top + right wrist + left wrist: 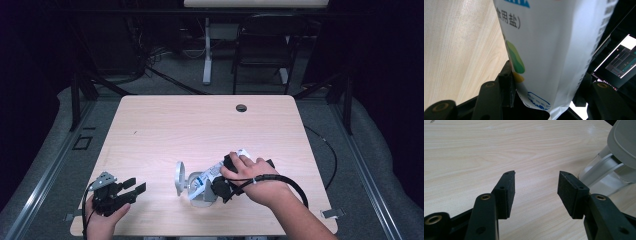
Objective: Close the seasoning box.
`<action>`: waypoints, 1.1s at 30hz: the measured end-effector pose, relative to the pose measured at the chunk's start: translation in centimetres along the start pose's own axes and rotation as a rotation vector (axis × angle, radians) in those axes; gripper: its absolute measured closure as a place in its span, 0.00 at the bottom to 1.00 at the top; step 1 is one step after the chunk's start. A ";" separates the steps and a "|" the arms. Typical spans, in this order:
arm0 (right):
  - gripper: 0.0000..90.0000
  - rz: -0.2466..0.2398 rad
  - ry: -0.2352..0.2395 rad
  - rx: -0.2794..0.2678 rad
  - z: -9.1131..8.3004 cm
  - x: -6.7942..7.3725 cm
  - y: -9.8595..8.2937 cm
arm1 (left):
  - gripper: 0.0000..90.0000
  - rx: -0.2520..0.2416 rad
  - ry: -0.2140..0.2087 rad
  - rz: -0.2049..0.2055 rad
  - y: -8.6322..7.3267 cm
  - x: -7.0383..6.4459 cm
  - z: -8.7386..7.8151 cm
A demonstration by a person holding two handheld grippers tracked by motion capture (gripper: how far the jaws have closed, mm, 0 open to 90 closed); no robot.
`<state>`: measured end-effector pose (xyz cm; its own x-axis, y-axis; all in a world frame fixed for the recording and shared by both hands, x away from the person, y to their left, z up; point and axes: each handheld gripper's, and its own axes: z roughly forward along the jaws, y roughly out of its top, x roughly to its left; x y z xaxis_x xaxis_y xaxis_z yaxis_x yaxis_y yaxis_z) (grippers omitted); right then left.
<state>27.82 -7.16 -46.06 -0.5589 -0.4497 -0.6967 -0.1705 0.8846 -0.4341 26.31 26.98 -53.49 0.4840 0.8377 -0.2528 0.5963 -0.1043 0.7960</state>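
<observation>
Your right tongs are near the front edge of the counter, at about 5 o'clock from its middle, and they pinch a white bag printed with blue characters and green and yellow shapes. In the right gripper view the bag stands between the two black jaws and both jaws press on its lower part. Your right hand covers the body of these tongs, and the black cable makes a loop at 3 o'clock of the wrist.

Just beside the bag, at its 9 o'clock side, a clear container lies on the counter, and its grey round lid stands open. In the left gripper view the container shows at 2 o'clock of the jaws, with the grey lid above it.

Your left tongs are at the front left corner of the counter, at about 8 o'clock, well apart from the container. Their jaws are spread wide and nothing is between them. Your left hand holds them from below.

A small dark hole is in the counter near the far edge, at 12 o'clock.
</observation>
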 end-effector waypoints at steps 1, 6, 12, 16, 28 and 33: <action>0.54 0.000 0.000 0.000 0.0 0.0 0.0 | 0.54 0.000 0.000 -0.001 0.0 0.0 0.0; 0.54 -0.010 -0.005 0.007 -0.1 0.0 0.0 | 0.54 -0.002 -0.002 -0.003 0.0 0.0 0.0; 0.55 -0.010 -0.005 0.009 -0.1 -0.1 0.1 | 0.54 -0.001 -0.002 0.000 0.0 0.0 0.0; 0.55 -0.009 -0.005 0.010 -0.1 -0.1 0.1 | 0.54 -0.001 -0.001 -0.003 0.0 0.0 0.0; 0.55 -0.017 -0.009 0.011 -0.2 -0.1 0.1 | 0.54 0.000 -0.002 -0.003 0.0 0.1 0.0; 0.55 -0.022 -0.011 0.013 -0.2 -0.1 0.1 | 0.54 0.001 0.000 -0.003 0.0 0.1 0.0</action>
<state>27.68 -7.01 -45.91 -0.5460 -0.4703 -0.6933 -0.1724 0.8729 -0.4564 26.33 27.09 -53.50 0.4822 0.8380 -0.2554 0.5982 -0.1020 0.7948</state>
